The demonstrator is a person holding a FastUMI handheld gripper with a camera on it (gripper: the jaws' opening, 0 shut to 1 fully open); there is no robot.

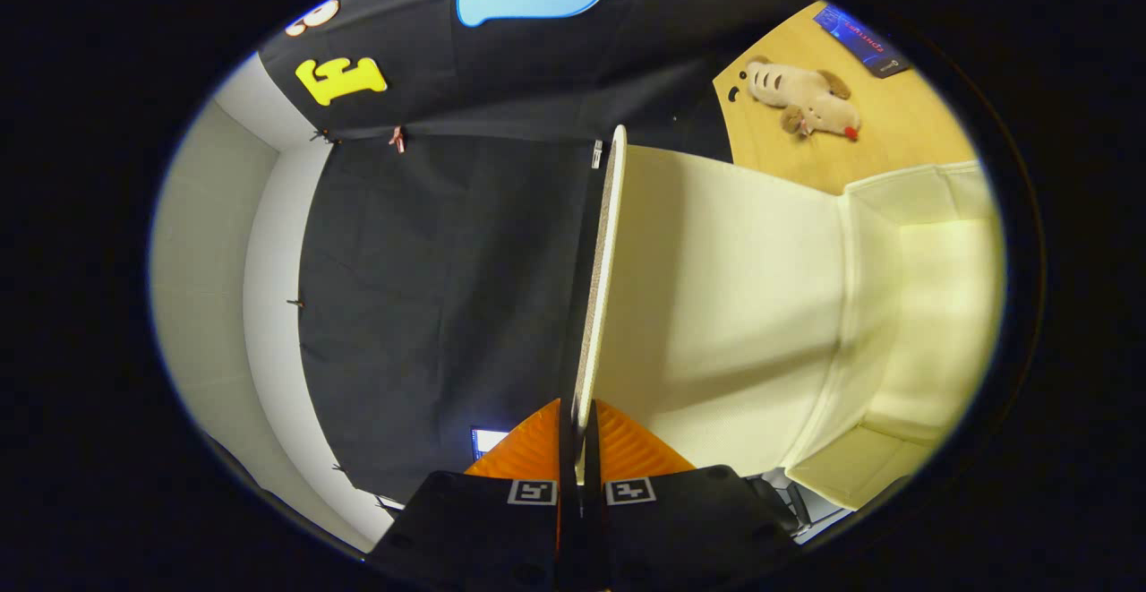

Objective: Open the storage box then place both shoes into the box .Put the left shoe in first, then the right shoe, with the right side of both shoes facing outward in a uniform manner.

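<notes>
The claw (580,426) is clamped on the thin edge of the cream fabric storage-box lid (716,305), which runs straight ahead from between its fingers. The pinch likely serves to swing the lid clear, baring the pale box interior (931,305) right of the claw.

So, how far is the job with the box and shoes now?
The storage box looks partly opened: its lid stands raised edge-on, with the pale inside showing. In hand: the tongs are shut on the lid's edge. Left: finishing the opening, then placing the left shoe, then the right.
</notes>
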